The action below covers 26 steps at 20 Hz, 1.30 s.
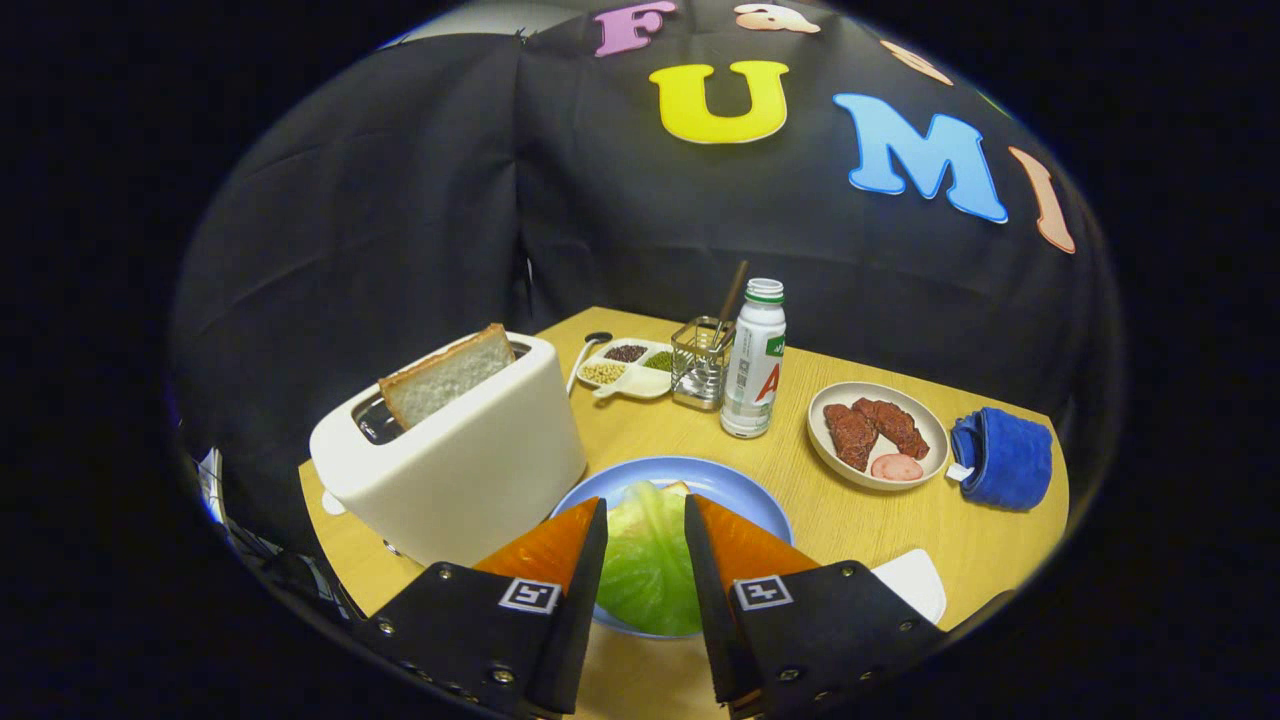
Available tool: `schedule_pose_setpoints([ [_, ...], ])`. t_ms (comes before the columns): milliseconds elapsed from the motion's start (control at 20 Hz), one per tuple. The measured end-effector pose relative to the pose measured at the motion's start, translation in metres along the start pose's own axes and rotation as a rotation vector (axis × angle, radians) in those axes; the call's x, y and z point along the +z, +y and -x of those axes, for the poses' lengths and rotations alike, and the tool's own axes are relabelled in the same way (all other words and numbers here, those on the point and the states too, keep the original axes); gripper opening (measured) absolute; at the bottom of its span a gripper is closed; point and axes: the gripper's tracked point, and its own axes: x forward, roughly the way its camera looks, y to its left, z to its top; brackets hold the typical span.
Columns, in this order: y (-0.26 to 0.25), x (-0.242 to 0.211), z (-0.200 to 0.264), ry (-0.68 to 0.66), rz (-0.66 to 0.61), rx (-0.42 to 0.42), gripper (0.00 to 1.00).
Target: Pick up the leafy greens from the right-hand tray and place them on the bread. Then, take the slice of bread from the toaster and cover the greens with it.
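Jaws (645, 560) parted, gripping nothing, straddling one green leaf (648, 565) lying on the blue plate (740, 490), a corner of bread (678, 489) peeking from under it. In the toaster (450, 450) stands one slice (445, 375), top half proud of the slot: probably light, stiff, crumbly, best pinched gently across its flat faces near the upper edge. On the bench (900, 520): one bottle (755, 360), one dish of meat (877, 433).

Glossy smooth toaster (470, 450), wood-grain table (960, 540), wire-mesh metal holder (700, 365), blue cloth (1005, 458)
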Motion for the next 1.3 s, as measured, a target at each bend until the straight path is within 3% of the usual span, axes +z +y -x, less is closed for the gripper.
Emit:
schedule_pose_setpoints([
  [450, 0.036, 0.003, 0.032, -0.244, -0.031, -0.092, 0.49],
  [600, 0.068, 0.015, 0.036, -0.301, -0.020, -0.070, 0.49],
  [850, 0.119, 0.025, 0.029, -0.315, -0.008, -0.023, 0.49],
  [1300, 0.151, 0.041, -0.007, -0.306, -0.007, -0.034, 0.49],
])
